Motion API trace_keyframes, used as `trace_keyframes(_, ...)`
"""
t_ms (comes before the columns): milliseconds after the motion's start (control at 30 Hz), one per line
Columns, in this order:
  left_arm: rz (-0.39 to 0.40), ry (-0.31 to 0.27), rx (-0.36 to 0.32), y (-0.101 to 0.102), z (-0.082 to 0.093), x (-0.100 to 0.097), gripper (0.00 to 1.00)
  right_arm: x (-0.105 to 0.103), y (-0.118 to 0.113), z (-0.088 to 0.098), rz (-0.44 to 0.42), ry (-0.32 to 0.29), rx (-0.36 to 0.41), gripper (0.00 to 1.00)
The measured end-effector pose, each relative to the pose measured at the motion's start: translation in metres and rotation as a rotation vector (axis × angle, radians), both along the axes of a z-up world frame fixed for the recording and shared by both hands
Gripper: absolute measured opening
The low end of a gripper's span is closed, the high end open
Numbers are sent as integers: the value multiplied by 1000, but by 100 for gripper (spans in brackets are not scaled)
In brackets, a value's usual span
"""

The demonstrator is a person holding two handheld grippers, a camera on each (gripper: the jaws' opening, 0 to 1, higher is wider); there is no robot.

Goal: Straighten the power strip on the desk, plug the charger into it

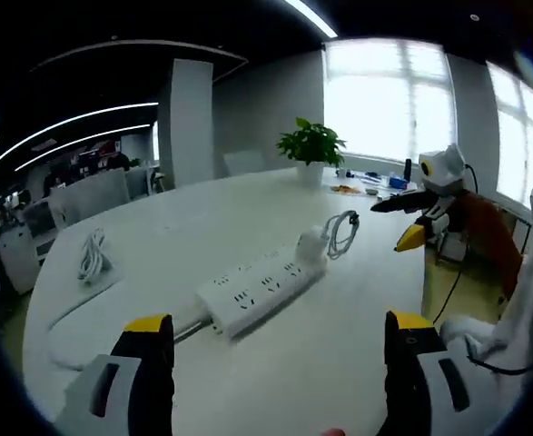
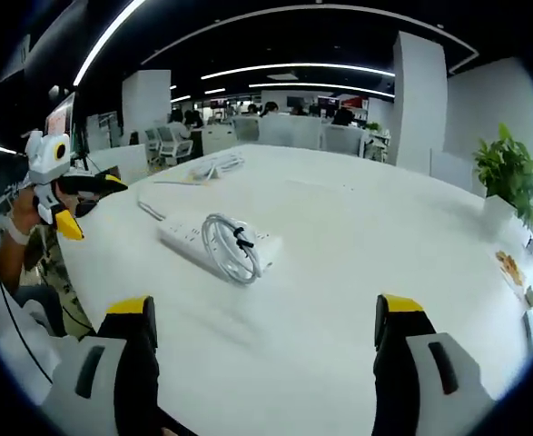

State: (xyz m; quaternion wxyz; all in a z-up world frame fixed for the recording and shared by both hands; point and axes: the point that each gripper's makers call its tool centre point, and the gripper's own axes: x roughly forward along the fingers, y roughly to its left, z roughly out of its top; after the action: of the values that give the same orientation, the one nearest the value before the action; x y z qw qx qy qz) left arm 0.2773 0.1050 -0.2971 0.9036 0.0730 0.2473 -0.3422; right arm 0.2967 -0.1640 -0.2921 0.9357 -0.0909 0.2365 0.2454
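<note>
A white power strip lies at a slant on the white table. A white charger stands at the strip's far end, its coiled cable beside it; whether its prongs are seated I cannot tell. My left gripper stands open just short of the strip, holding nothing. In the right gripper view the cable coil rests against the strip. My right gripper is open a little short of it. Each gripper shows in the other's view, the right gripper and the left gripper, both off the table's edge.
A potted plant stands near the window side. A second bundled white cable lies at the far end of the table, with the strip's cord trailing that way. Small items sit by the table's edge. Office chairs stand beyond.
</note>
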Motion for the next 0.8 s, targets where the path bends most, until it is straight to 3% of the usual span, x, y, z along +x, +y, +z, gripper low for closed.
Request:
trace_keyframes(67,35,32,54,11,-12,-8,96,-2,-3,-3,-3,20,5,97)
trace_keyframes(300,65,63,-19,15,-9,-39,96,-8,-4,-4,12,24,10,97)
trace_keyframes(533,95,42,-25,19,4,-63,96,-20,3,-1,37,17,14,97)
trace_keyframes(800,101,-1,-36,18,16,-77,96,-32,-7,-3,12,18,30,95)
